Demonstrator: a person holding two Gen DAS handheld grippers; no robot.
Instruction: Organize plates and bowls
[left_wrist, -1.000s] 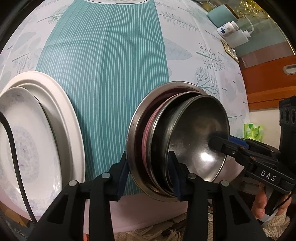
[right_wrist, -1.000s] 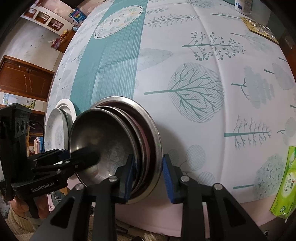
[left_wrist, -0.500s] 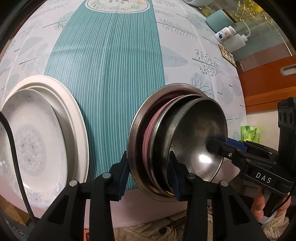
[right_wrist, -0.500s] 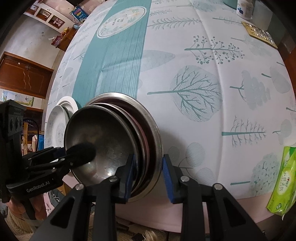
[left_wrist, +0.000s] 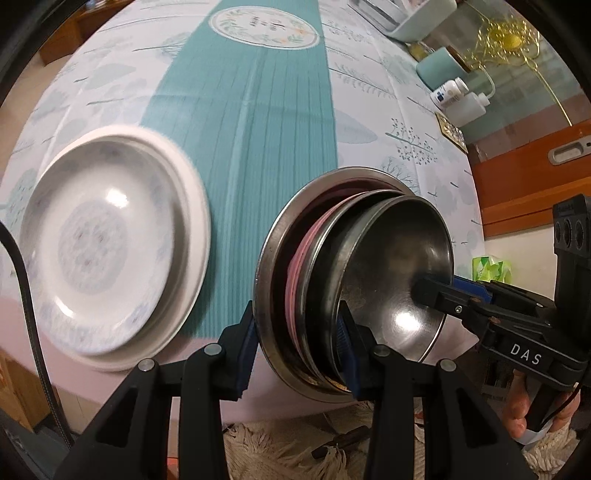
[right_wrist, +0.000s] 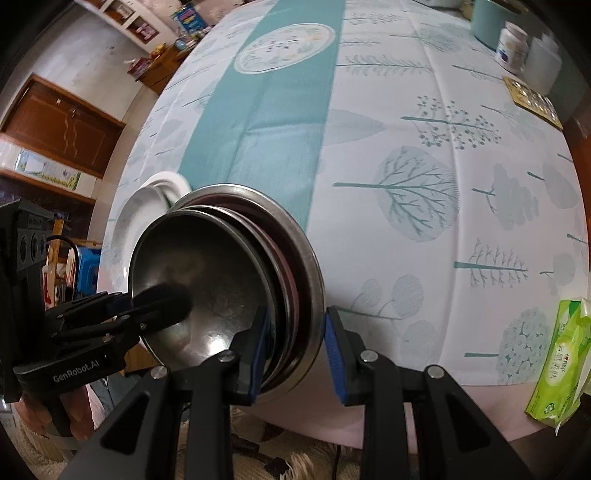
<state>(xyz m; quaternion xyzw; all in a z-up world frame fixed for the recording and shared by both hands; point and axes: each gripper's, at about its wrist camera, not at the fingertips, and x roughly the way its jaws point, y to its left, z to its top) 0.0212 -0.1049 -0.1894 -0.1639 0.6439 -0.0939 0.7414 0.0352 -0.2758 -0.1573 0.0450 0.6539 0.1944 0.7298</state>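
A nested stack of steel bowls (left_wrist: 384, 273) with a pink dish between them is held up at the table's near edge, tilted on its side. My left gripper (left_wrist: 301, 343) is shut on the stack's rim from one side. My right gripper (right_wrist: 295, 343) is shut on the opposite rim of the stack (right_wrist: 207, 280). Each gripper shows in the other's view, with one finger inside the top bowl. Two stacked white plates (left_wrist: 107, 243) lie on the table to the left of the stack and also show in the right wrist view (right_wrist: 147, 206).
The table (right_wrist: 424, 166) has a white leaf-print cloth with a teal runner. White bottles (left_wrist: 458, 96) and a teal container stand at the far right edge. A green tissue pack (right_wrist: 554, 365) lies at the near right edge. A fringed rug lies below.
Both grippers have lifted the bowl stack up and back from the table; the table now looks farther away and the white plates have come more fully into the left view.
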